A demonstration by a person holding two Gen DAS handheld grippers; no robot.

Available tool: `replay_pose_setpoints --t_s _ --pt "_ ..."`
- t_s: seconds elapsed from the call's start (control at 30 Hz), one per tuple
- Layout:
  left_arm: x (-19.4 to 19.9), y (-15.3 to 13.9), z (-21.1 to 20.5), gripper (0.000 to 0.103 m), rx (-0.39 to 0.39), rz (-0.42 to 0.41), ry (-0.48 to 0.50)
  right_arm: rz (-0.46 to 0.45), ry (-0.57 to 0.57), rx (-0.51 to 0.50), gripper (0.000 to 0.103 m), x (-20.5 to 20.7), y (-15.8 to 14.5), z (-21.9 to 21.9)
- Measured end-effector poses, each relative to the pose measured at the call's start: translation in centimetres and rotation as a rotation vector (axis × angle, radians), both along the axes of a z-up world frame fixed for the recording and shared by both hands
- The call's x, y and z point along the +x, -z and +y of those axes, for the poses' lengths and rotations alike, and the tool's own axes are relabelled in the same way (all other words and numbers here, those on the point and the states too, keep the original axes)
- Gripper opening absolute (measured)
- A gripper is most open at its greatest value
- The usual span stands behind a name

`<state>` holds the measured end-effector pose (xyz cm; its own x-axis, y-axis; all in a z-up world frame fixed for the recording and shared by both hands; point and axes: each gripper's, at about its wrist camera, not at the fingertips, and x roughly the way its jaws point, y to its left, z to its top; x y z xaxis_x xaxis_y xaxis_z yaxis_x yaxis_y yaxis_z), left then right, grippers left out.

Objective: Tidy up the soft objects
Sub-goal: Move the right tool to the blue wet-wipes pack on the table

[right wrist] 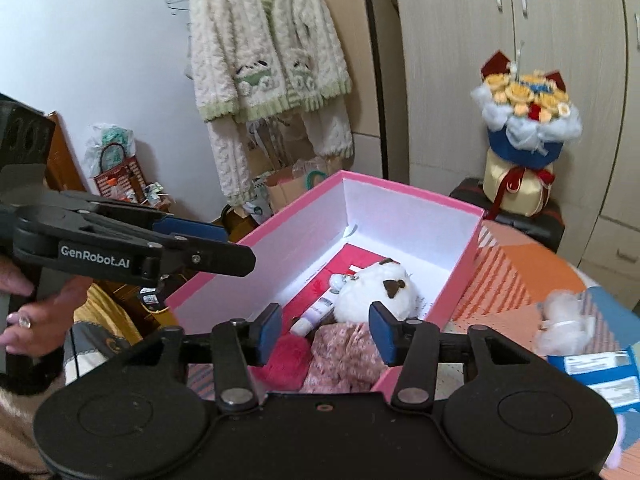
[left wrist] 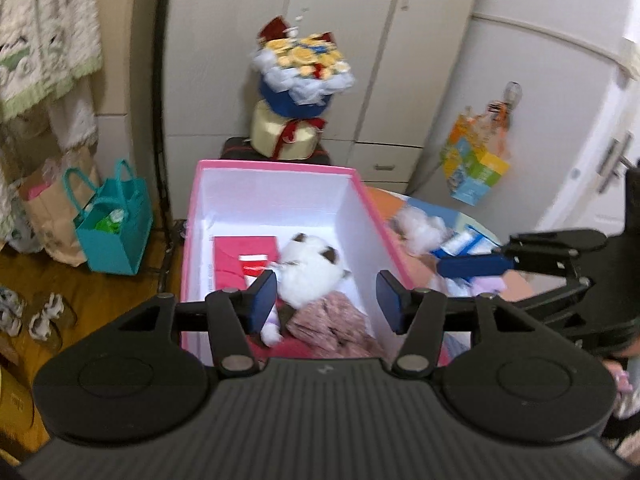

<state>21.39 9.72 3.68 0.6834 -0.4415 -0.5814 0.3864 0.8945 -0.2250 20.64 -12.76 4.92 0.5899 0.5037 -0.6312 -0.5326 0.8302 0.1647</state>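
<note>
While a white plush toy (left wrist: 308, 276) and a pink floral cloth (left wrist: 336, 326) are seen gathered in the pink box (left wrist: 276, 168) on the worktop (right wrist: 516, 276), both the left tool (left wrist: 326, 300) and right tool (right wrist: 324, 334) are held above it, parted and empty.

- Pale wood-grain wardrobe doors (left wrist: 320, 40) with metal handles fill the far wall.
- A white wall (right wrist: 100, 60) stands left of them.
- Brown wooden floor (left wrist: 100, 292) lies at the lower left.
- A white door (left wrist: 560, 140) closes the right.

Two close wrist views, angled down, both over the pink box (left wrist: 276, 168).
</note>
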Motion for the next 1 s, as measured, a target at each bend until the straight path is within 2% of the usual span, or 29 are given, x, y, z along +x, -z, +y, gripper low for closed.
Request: replay_pose_setpoints --t_s 0.13,0.33,0.4,0.5,0.53,0.6,0.63,0.8,1.0 --pt "-3.2 -1.3 -0.7 0.057 0.001 -0.015 0.069 -0.03 -0.016 -0.032 0.062 -3.0 -1.4 -0.5" --pt "-7.9 -2.5 -2.6 0.063 0.081 -0.087 0.129 -0.075 -0.002 -0.082 0.066 -7.5 -2.8 -2.1" --pt "-9.0 -2.5 -3.3 0.064 0.088 -0.097 0.152 -0.093 0.019 -0.093 0.079 -8.8 -3.0 -3.1" --pt "-10.0 -2.3 -4.7 0.064 0.08 -0.089 0.197 -0.112 0.064 -0.101 0.08 -10.4 -3.1 -5.0" --pt "-10.1 -2.2 -5.3 0.065 0.074 -0.081 0.212 -0.114 0.08 -0.101 0.08 -10.8 -3.2 -5.8" --pt "-10.1 -2.0 -6.5 0.075 0.06 -0.067 0.236 -0.116 0.111 -0.096 0.08 -11.4 -3.1 -7.2" --pt "-10.1 -2.0 -7.2 0.076 0.055 -0.067 0.25 -0.116 0.128 -0.092 0.08 -11.6 -3.1 -8.0" --pt "-9.2 -1.4 -10.8 0.076 0.047 -0.06 0.273 -0.114 0.202 -0.065 0.08 -11.9 -2.6 -12.1" --pt "-6.1 0.2 -14.4 0.076 -0.039 -0.018 0.251 -0.124 0.286 -0.035 0.08 -10.3 -0.9 -16.7"
